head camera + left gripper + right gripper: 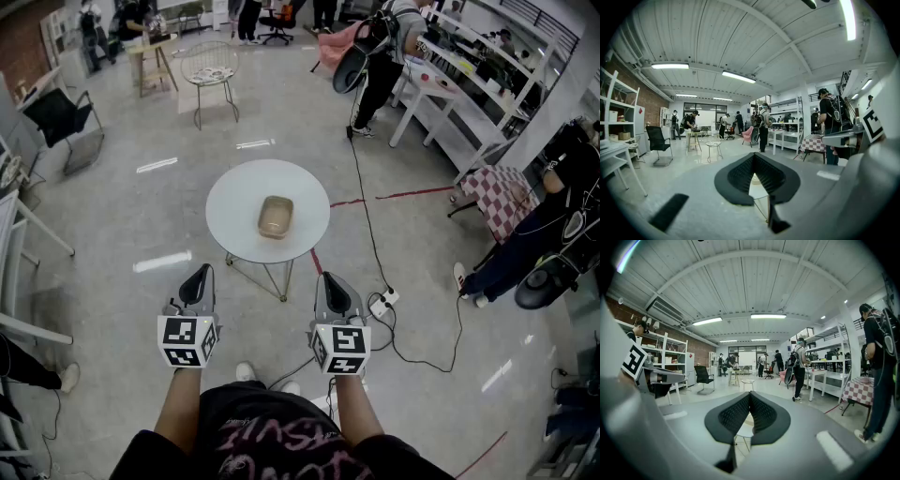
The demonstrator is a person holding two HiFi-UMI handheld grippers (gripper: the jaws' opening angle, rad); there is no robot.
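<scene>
Left gripper [199,276] is seen at lower left of centre in the head view, right gripper [331,282] at lower right of centre; both are held level over the floor, well apart from each other. In the left gripper view the left gripper [753,157] is shown with jaw tips pressed together, nothing pinched; only a small triangular gap is left behind the tips, through which the table edge is glimpsed. The same is read for the right gripper [750,395] in the right gripper view: tips closed on each other, nothing between. Nothing is touched by either gripper.

A tan tub [275,217] is placed near the middle of a round white table [230,202] at frame centre, just above both grippers in the picture and apart from them. The tub's contents cannot be made out.

A black cable [368,225] is run down the floor right of the table to a power strip [383,301]. A wire chair [210,65] is seen at upper left, a checkered cloth [502,193] at right.
</scene>
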